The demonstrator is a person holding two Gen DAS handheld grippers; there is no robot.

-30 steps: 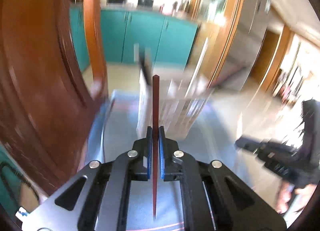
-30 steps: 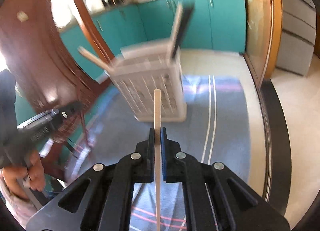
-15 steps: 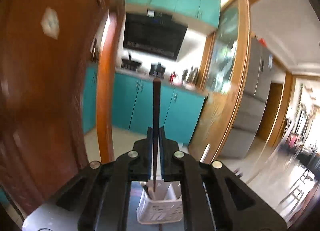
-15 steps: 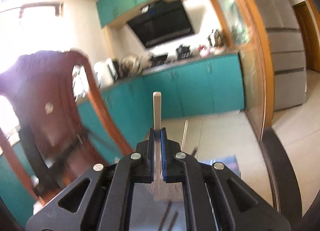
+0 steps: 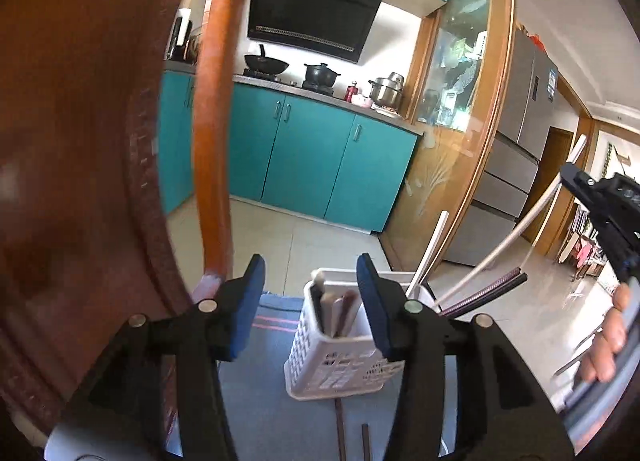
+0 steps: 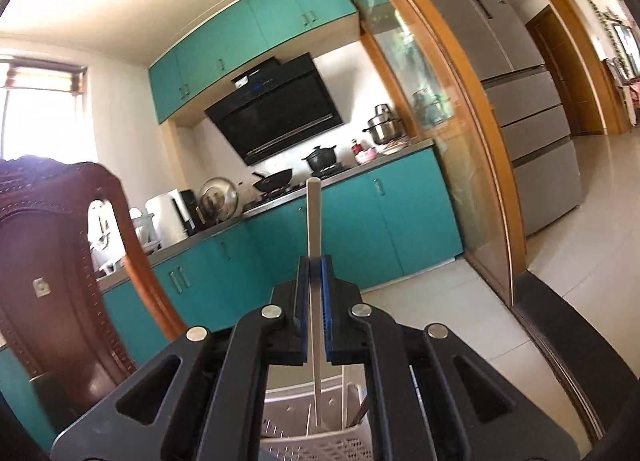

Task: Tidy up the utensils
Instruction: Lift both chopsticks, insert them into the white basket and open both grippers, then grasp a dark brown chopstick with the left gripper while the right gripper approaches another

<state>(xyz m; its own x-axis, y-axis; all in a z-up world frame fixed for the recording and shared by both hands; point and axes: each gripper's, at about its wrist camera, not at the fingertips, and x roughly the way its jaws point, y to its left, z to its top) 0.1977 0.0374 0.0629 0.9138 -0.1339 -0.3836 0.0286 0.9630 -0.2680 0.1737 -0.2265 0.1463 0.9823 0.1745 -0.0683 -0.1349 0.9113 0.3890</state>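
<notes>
Bright daylight, window [image 6: 38, 117] glare, fisheye-warped edges.

Layout over the utensil basket [image 5: 340, 365].

My left gripper [image 5: 310, 301] stands with jaws apart above the basket, which sits on a mat [image 5: 260, 401]; my right gripper [image 6: 316, 313] pinches a chopstick [image 6: 313, 221] upright over it, chair back [image 5: 80, 141] at left.

White slotted utensil basket [image 5: 344, 365] upright on blue mat, dark chopsticks [image 5: 346, 311] standing inside, pale chopstick [image 6: 314, 301] held upright above it, two dark chopsticks [image 5: 352, 437] lying near.
</notes>
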